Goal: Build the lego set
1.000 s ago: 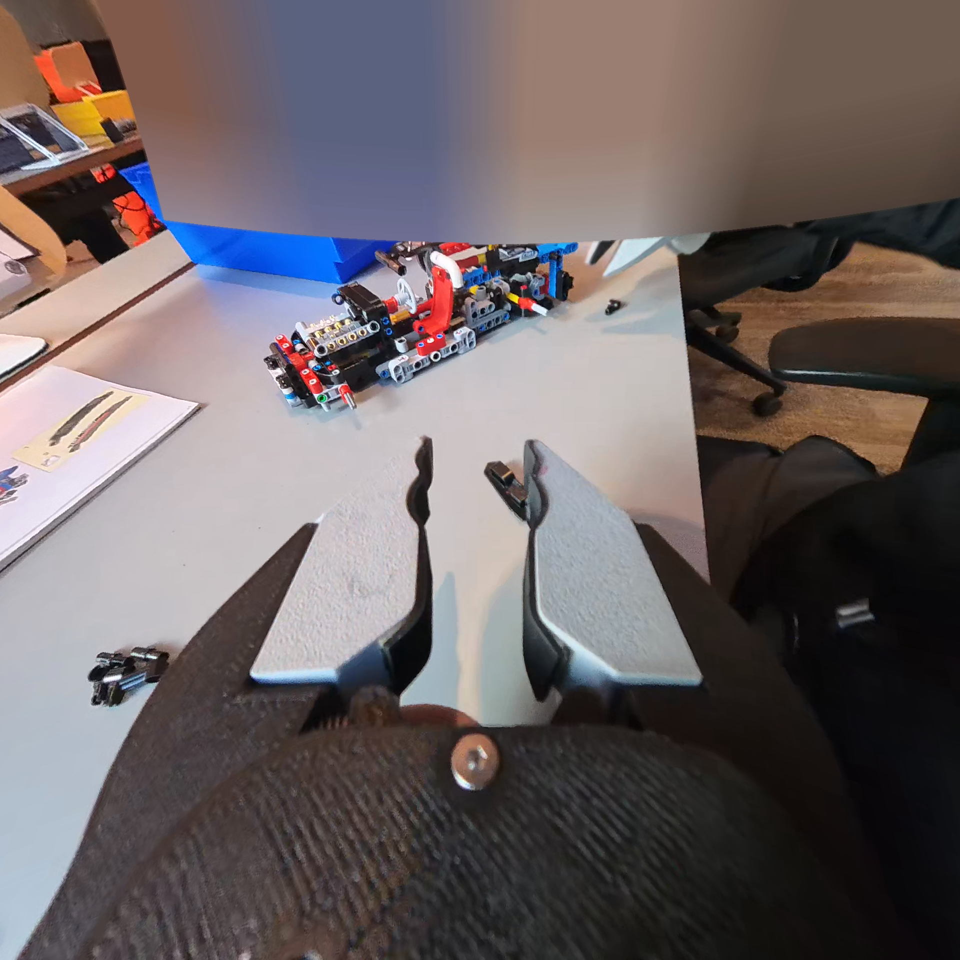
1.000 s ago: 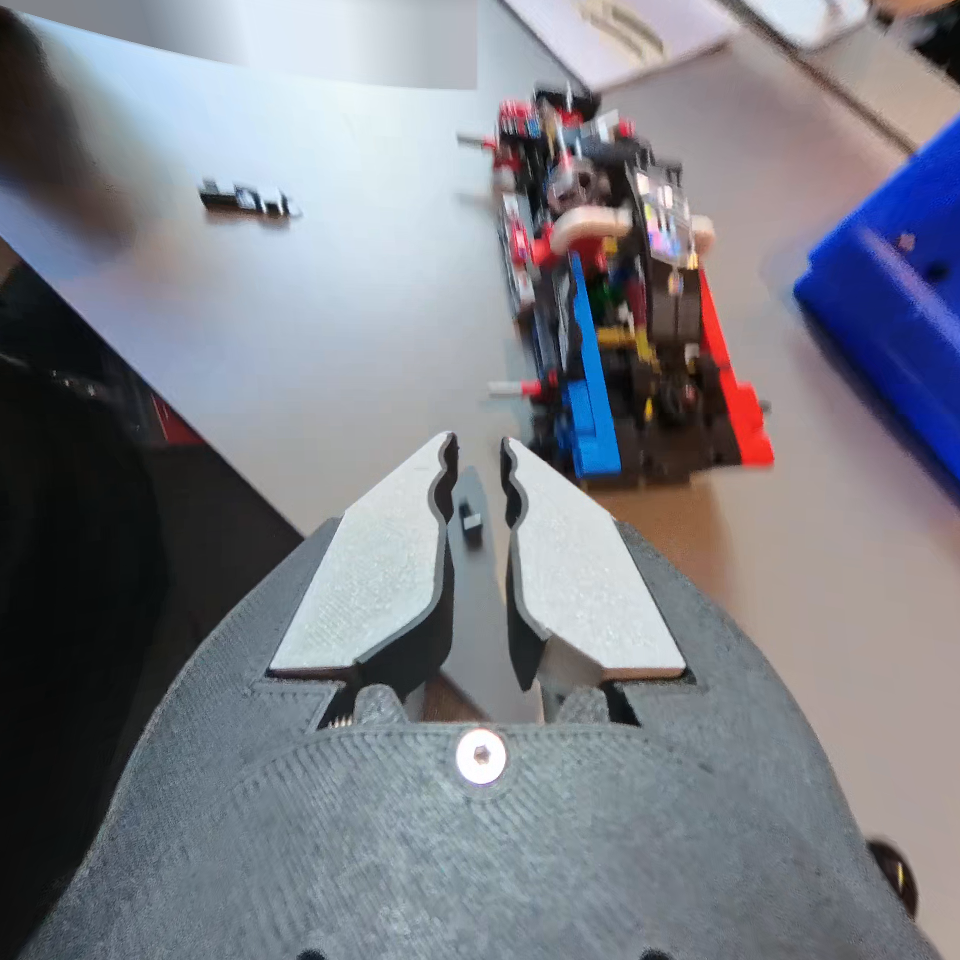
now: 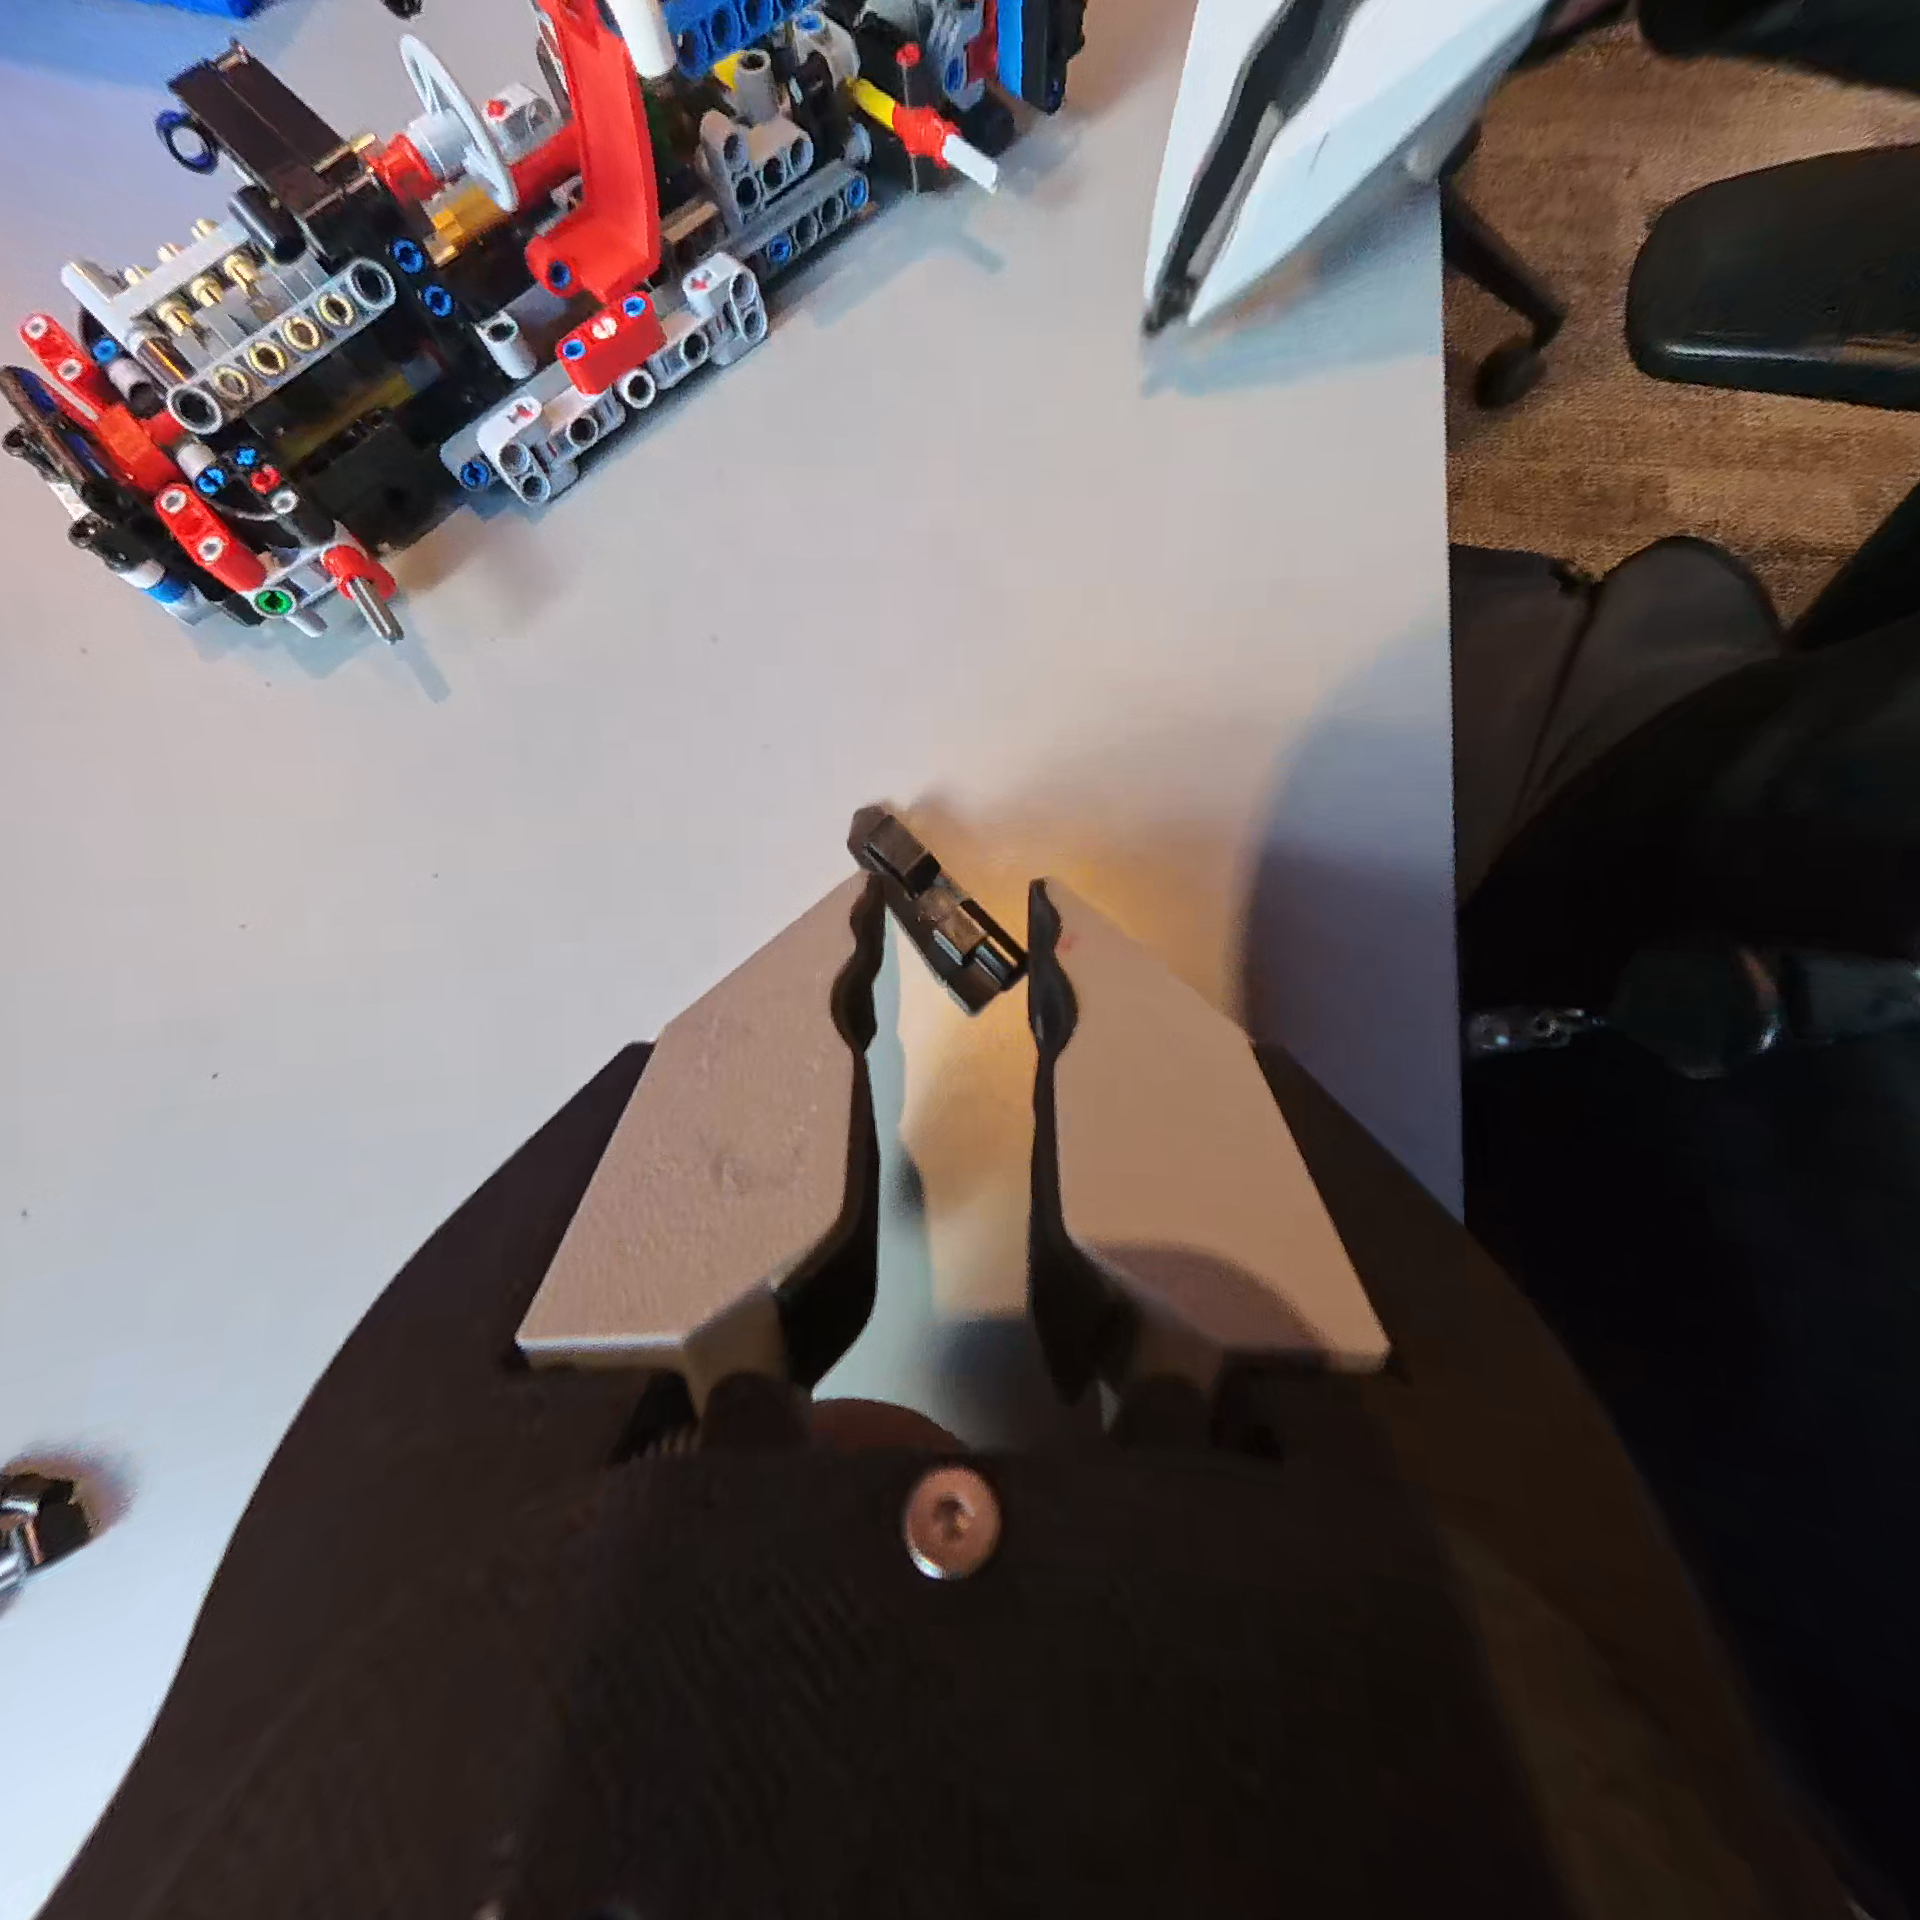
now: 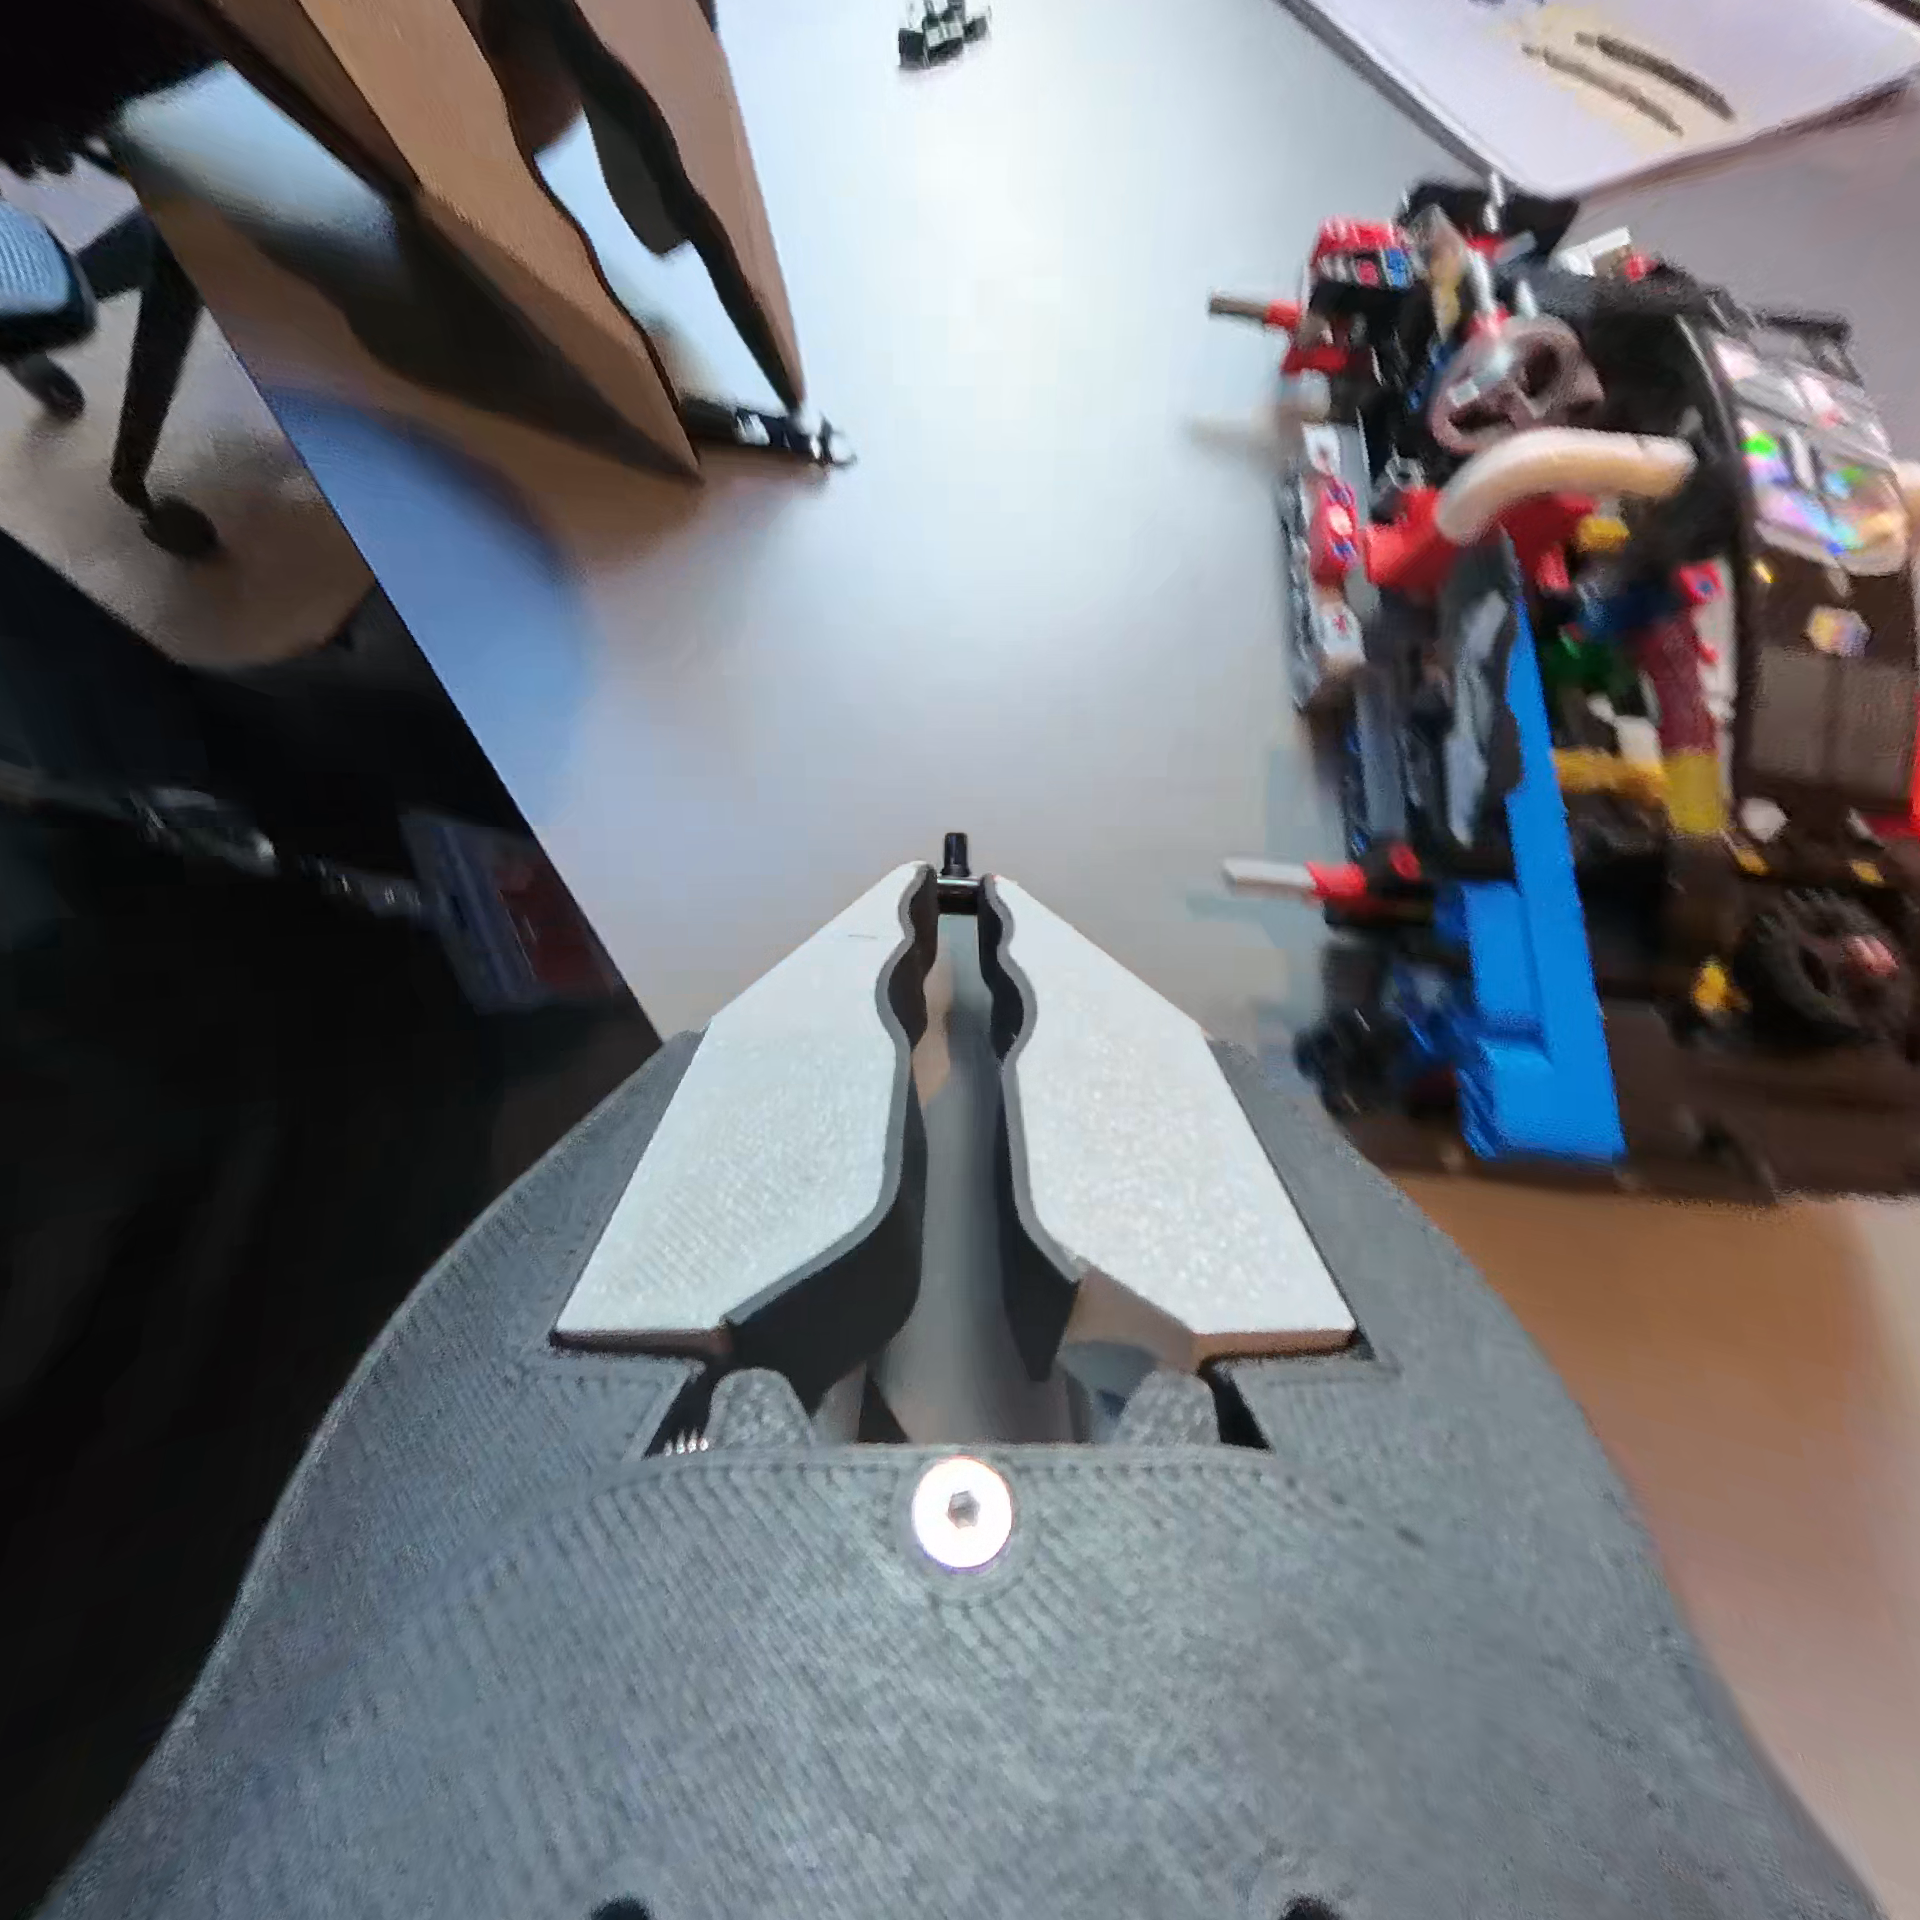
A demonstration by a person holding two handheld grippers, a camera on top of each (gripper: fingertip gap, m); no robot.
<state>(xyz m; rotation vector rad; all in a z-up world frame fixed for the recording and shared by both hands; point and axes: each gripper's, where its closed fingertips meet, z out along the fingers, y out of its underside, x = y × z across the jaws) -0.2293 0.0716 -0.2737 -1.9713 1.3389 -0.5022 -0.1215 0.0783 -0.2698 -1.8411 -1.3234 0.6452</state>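
Observation:
The partly built lego car (image 3: 416,312) stands on the grey table (image 3: 727,675), also in the right wrist view (image 4: 1558,675). My left gripper (image 3: 951,894) is low over the table with its jaws a little apart. A black lego piece (image 3: 935,914) lies slantwise between its tips, touching the right finger. The right wrist view shows this gripper (image 4: 748,416) with its tips at the piece (image 4: 774,431). My right gripper (image 4: 956,883) is shut on a small black pin (image 4: 954,868) that sticks out past its tips. It also shows in the left wrist view (image 3: 1164,312).
A cluster of black parts (image 4: 940,36) lies farther left on the table, also at the left wrist view's edge (image 3: 31,1527). An instruction booklet (image 4: 1610,73) lies beyond the car. The table edge (image 3: 1446,727) runs close on the right, with an office chair (image 3: 1766,281) beyond.
My left gripper has moved down and forward so the black piece now sits between its tips. My right gripper has closed on the small pin and swung toward the left gripper.

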